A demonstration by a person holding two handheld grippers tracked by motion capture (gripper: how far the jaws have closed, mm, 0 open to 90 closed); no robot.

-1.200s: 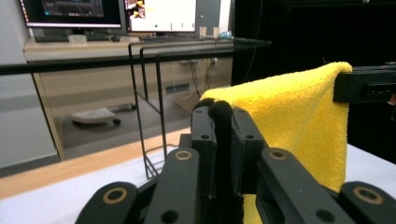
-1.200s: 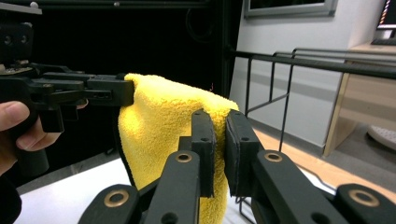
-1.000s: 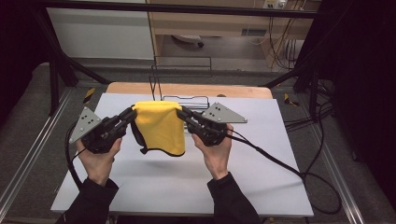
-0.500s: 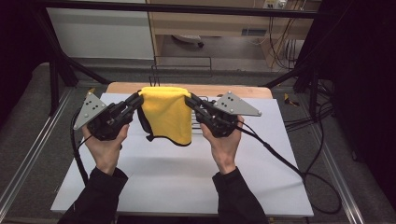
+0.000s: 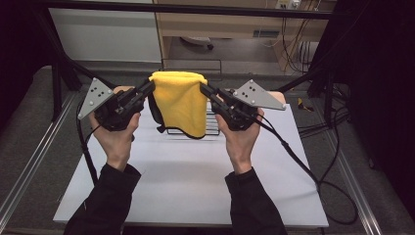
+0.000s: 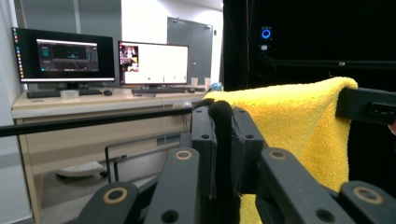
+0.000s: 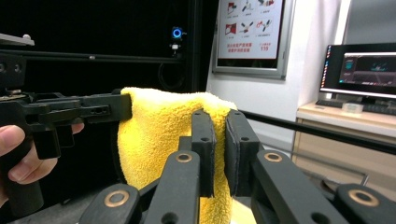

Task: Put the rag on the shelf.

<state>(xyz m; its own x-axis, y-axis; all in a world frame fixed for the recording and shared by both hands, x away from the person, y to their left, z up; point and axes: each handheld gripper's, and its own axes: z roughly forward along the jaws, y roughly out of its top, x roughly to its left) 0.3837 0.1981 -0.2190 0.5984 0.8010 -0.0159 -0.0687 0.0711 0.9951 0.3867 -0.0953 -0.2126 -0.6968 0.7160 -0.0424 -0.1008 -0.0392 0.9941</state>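
Observation:
A yellow cloth with a dark hem point(image 5: 181, 100) hangs folded in the air above the white table point(image 5: 191, 171), stretched between both grippers. My left gripper point(image 5: 151, 85) is shut on the cloth's left top corner. My right gripper point(image 5: 202, 88) is shut on its right top corner. In the left gripper view the cloth point(image 6: 289, 121) drapes to the right of the jaws, and its dark hem sits pinched between them. In the right gripper view the cloth point(image 7: 159, 135) hangs left of the jaws, with the other gripper point(image 7: 122, 105) clamped on its far corner.
A black wire rack point(image 5: 215, 127) lies on the table behind and under the cloth. Cables point(image 5: 293, 156) trail from the right gripper across the table's right side. A black frame bar point(image 5: 195, 7) crosses at the back. Desks with monitors point(image 6: 107, 60) stand beyond.
Both grippers have risen and moved away from the person with the cloth, lifting it higher above the table towards the rack.

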